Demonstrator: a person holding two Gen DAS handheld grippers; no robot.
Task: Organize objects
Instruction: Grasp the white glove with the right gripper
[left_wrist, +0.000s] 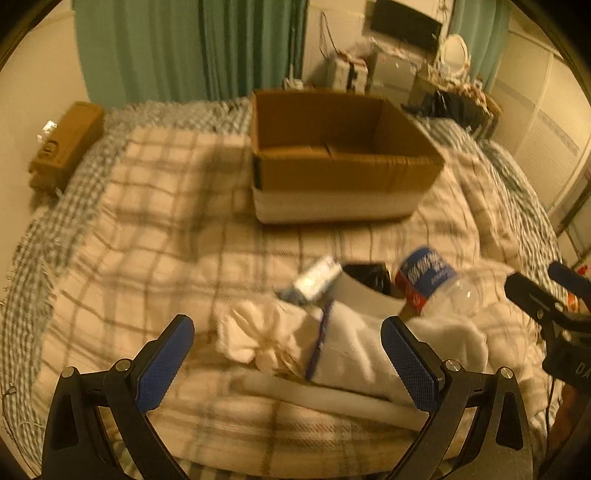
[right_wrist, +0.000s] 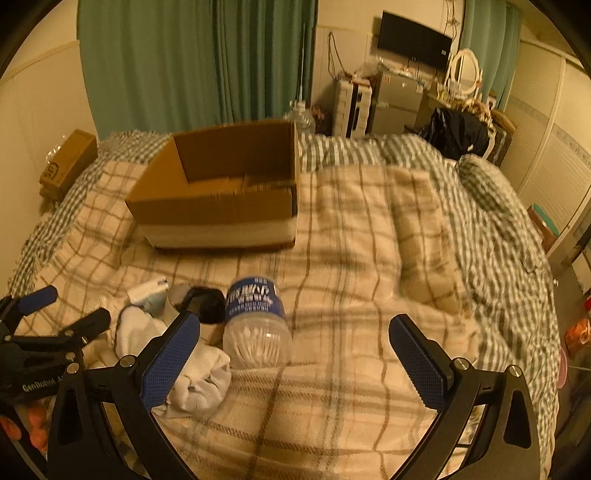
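"GenRobot A…" shows on the left tongs (right_wrist: 51, 306); the bottle (right_wrist: 256, 325) label is unreadable.

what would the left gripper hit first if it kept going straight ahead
Most likely the white cloth bundled between its open fingers, with the sock right beside it. Depth is hard to judge, but nothing lies nearer on the blanket.

I'm facing a bed (right_wrist: 369, 229) covered by a beige plaid blanket (right_wrist: 351, 387) over a green-and-white checked sheet (right_wrist: 491, 206). Green curtains (right_wrist: 192, 62) hang across the far wall, and a dark flat screen (right_wrist: 413, 38) is mounted to their right. Below it stand a small silver fridge (right_wrist: 397, 101) and an oval white-framed mirror (right_wrist: 466, 68). A brown case (left_wrist: 68, 142) sits by the cream left wall. The light is dim and yellow.
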